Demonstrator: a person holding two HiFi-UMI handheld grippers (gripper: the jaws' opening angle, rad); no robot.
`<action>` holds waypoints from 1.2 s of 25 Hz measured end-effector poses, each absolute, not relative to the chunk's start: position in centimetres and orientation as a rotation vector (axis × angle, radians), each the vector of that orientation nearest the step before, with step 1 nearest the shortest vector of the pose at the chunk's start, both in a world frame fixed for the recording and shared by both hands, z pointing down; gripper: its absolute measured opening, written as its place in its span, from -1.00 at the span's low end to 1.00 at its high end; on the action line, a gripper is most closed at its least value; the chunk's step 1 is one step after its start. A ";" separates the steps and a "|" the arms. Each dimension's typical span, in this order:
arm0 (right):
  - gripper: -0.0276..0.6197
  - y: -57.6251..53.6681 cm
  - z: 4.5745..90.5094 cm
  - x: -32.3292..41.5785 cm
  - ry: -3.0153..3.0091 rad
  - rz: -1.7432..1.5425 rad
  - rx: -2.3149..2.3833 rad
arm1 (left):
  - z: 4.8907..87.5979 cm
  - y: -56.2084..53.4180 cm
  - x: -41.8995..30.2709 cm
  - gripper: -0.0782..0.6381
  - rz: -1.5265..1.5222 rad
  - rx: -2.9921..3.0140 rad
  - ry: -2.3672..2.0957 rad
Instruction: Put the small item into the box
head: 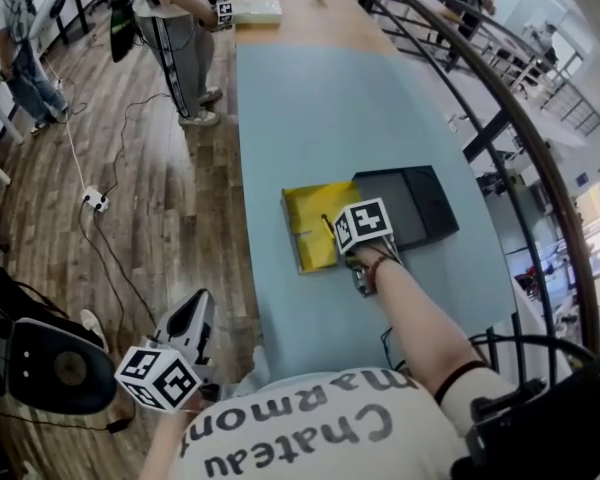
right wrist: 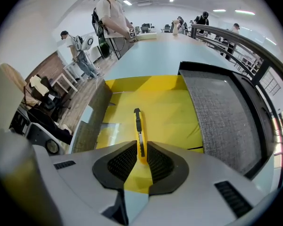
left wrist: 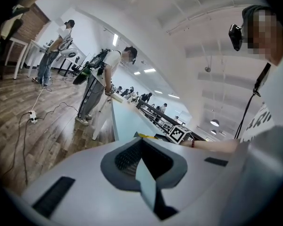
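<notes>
The small item is a yellow utility knife (right wrist: pixel 139 134), and my right gripper (right wrist: pixel 140 149) is shut on it, with the blade end pointing ahead over the open yellow box (right wrist: pixel 165 107). In the head view that gripper (head: pixel 332 230) hangs above the box (head: pixel 310 213), on the pale blue table (head: pixel 310 118). The box's black lid (head: pixel 415 203), lined in grey, lies flat at its right side. My left gripper (head: pixel 200 300) is held off the table's left edge, near the body. Its jaws (left wrist: pixel 141 147) are shut with nothing between them.
A person stands at the table's far left corner by a white flat box (head: pixel 255 10). Cables and a power strip (head: pixel 95 200) lie on the wooden floor at left. A dark railing (head: pixel 500 118) runs along the table's right side. Black gear (head: pixel 50 368) sits lower left.
</notes>
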State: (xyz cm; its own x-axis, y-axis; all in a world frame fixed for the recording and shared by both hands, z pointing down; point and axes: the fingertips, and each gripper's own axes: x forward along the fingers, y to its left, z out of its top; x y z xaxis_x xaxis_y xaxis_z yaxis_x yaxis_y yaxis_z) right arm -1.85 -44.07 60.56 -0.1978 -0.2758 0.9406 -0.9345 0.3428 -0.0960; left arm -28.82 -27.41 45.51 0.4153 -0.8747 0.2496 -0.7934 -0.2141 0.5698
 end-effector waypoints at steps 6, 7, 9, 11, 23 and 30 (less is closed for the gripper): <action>-0.69 -44.8 55.7 -3.3 -1.990 0.835 1.191 | 43.4 -26.1 -27.5 -0.77 -0.149 2.065 -1.439; -0.70 -44.7 54.8 -3.6 -2.061 0.831 1.194 | 43.2 -25.7 -27.2 -0.77 -0.151 2.070 -1.448; -0.72 -44.2 53.2 -3.7 -2.179 0.834 1.205 | 43.1 -24.9 -26.6 -0.77 -0.152 2.078 -1.466; -0.72 -43.9 51.4 -3.3 -2.276 0.837 1.220 | 43.0 -24.3 -25.8 -0.77 -0.154 2.086 -1.485; -0.73 -33.9 40.8 8.8 -2.570 0.632 1.237 | 38.3 -18.5 -14.2 -0.77 -0.212 2.170 -1.518; -0.73 -26.6 40.8 17.7 -2.559 0.527 1.244 | 37.8 -12.5 -5.7 -0.77 -0.224 2.194 -1.525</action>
